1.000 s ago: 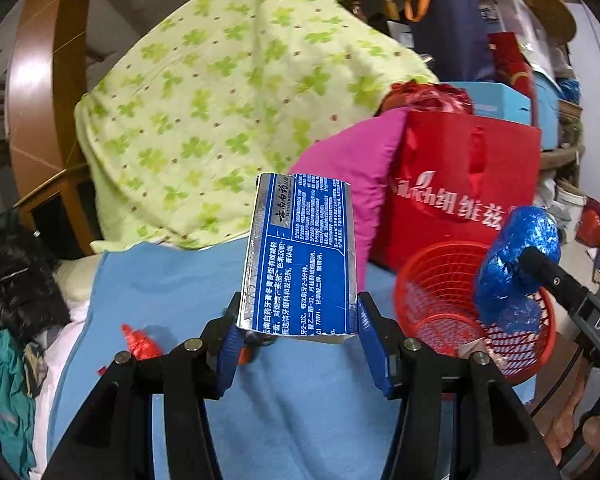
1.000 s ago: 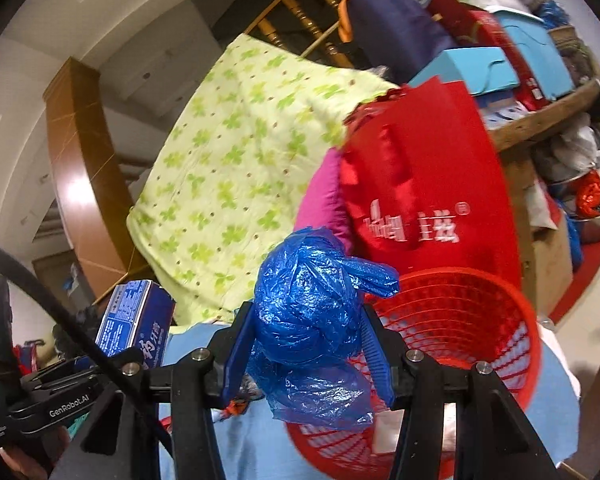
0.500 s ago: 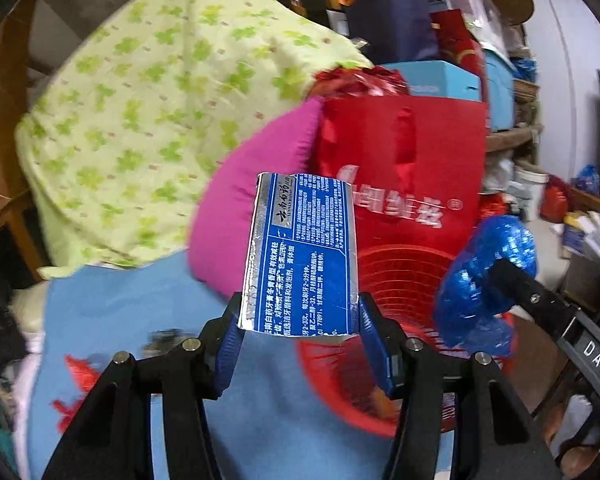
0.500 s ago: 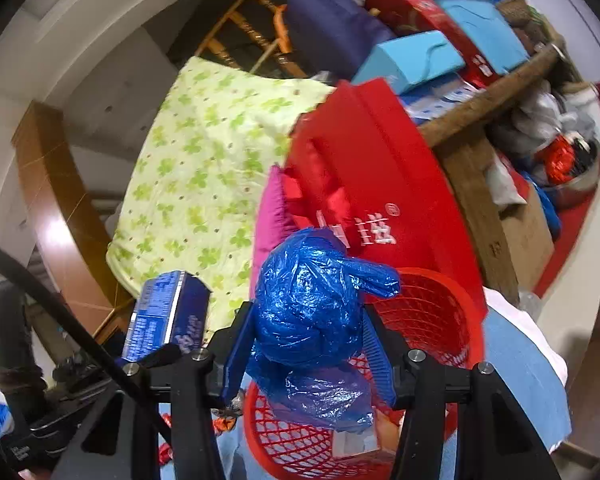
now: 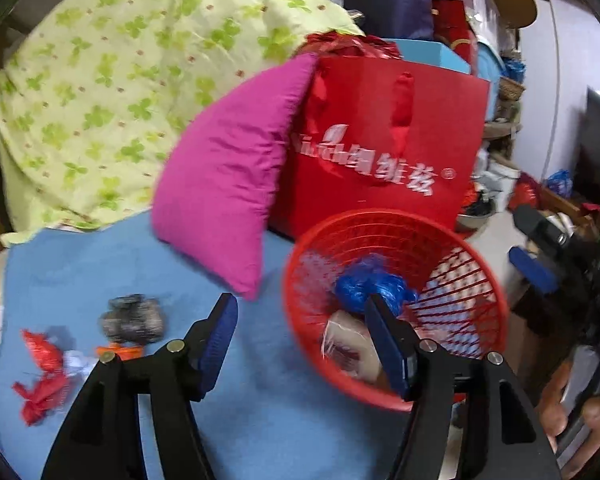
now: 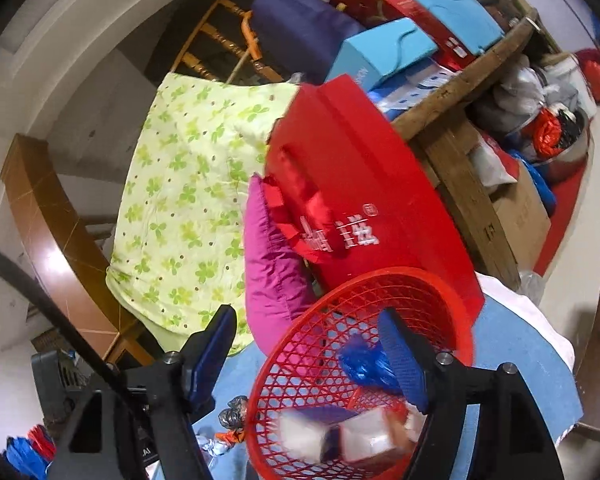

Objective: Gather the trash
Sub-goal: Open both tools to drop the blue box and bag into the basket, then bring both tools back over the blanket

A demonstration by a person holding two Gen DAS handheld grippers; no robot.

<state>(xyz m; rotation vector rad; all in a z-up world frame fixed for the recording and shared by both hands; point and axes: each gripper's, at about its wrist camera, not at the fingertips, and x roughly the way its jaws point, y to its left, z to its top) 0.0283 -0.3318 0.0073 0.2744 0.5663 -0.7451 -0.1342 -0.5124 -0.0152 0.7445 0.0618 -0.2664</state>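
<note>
Our left tongs [image 5: 300,340] are spread wide with nothing between the blue pads [image 5: 216,336]; one finger hangs over the blue cloth [image 5: 140,264], the other over the near rim of the red basket [image 5: 296,248]. Our right tongs [image 6: 306,354] are likewise released and empty, held above the same basket [image 6: 420,276], and from the left camera we see their blue pad [image 5: 534,270] off past the basket's right side.

Inside the basket lies the crumpled blue plastic bag [image 5: 364,284], close to the middle, with a pale wrapper [image 5: 348,344] under it toward the near rim. From the right camera the bag [image 6: 364,364] sits beside a blurred blue and white box [image 6: 312,432] and another pale packet [image 6: 374,438]; we cannot tell exactly what those are.

The basket stands at the right edge of the blue cloth. Still on the cloth, toward its left edge, are a grey crumpled wad [image 5: 134,318], an orange scrap [image 5: 120,350] just beside it, and a red wrapper [image 5: 42,376] nearer the edge.

Behind the basket a red paper bag [image 5: 380,140] stands upright, a pink pillow [image 5: 228,172] leans against its left side, and a green clover-print quilt [image 5: 120,80] is piled behind that.
</note>
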